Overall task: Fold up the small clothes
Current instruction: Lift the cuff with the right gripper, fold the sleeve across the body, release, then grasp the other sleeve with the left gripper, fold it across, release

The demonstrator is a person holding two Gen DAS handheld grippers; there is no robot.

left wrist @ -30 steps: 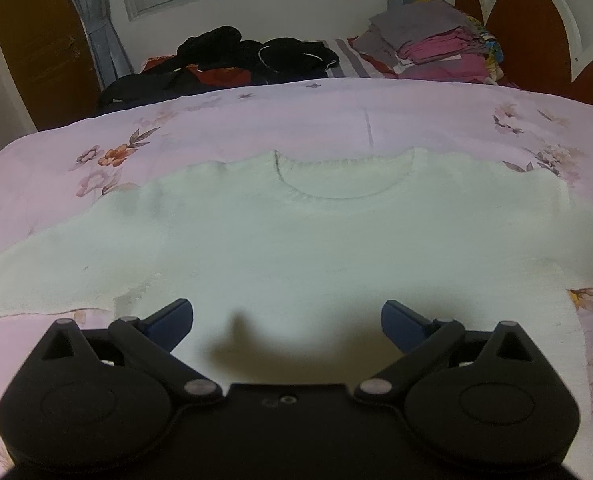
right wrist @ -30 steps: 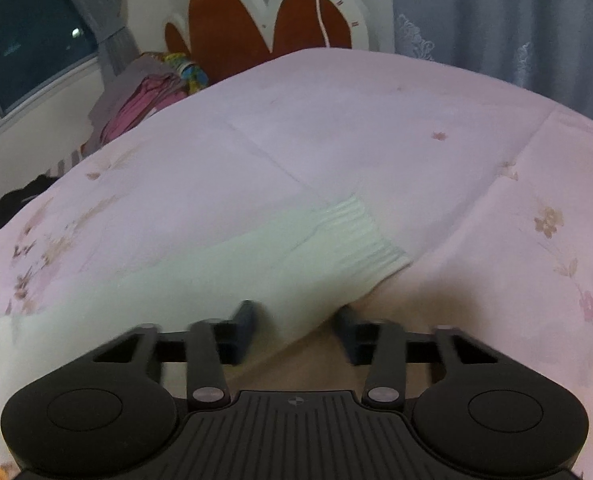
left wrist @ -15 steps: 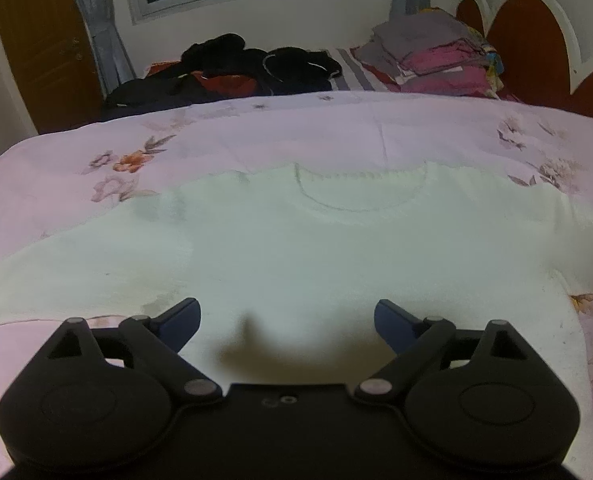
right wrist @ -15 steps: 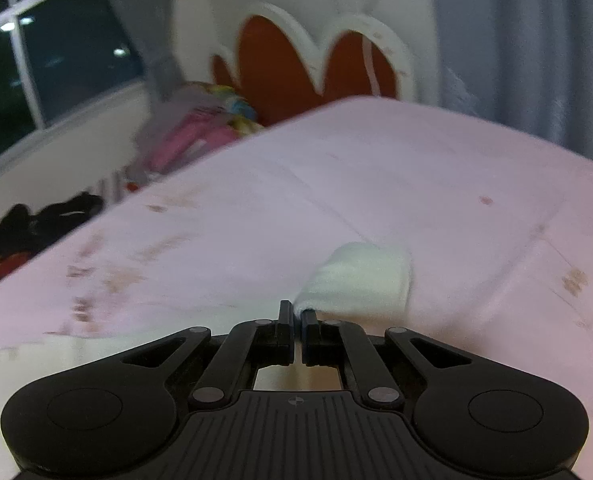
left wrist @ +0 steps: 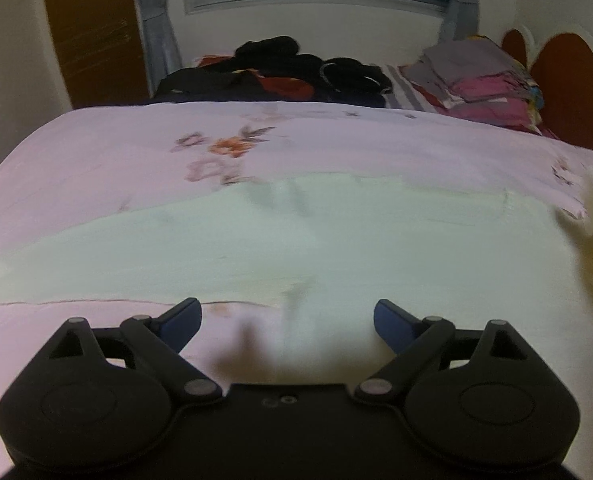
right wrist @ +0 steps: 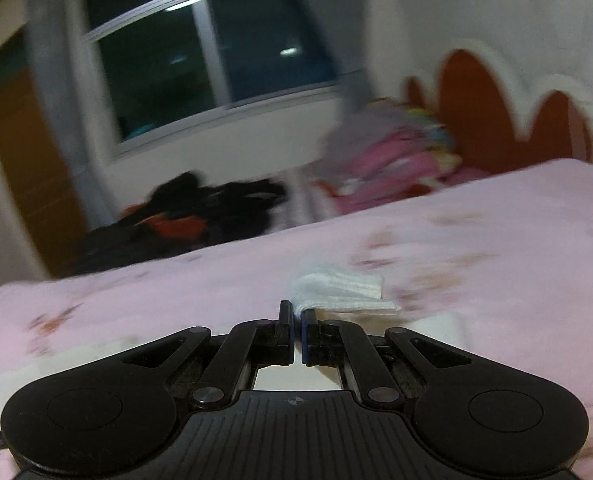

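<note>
Presently, right gripper (right wrist: 298,330) jaws clamp the white sweater's (left wrist: 296,240) cuff (right wrist: 342,292) above the bed (left wrist: 336,140); left gripper (left wrist: 287,322) jaws wide, empty.

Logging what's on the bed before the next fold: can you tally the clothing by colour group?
White sweater, spread flat, its cuff in the right gripper: 1
Dark clothes heap: 1
Folded pink and grey stack: 1
Total: 3 groups; items inside the heaps can't be counted.
</note>
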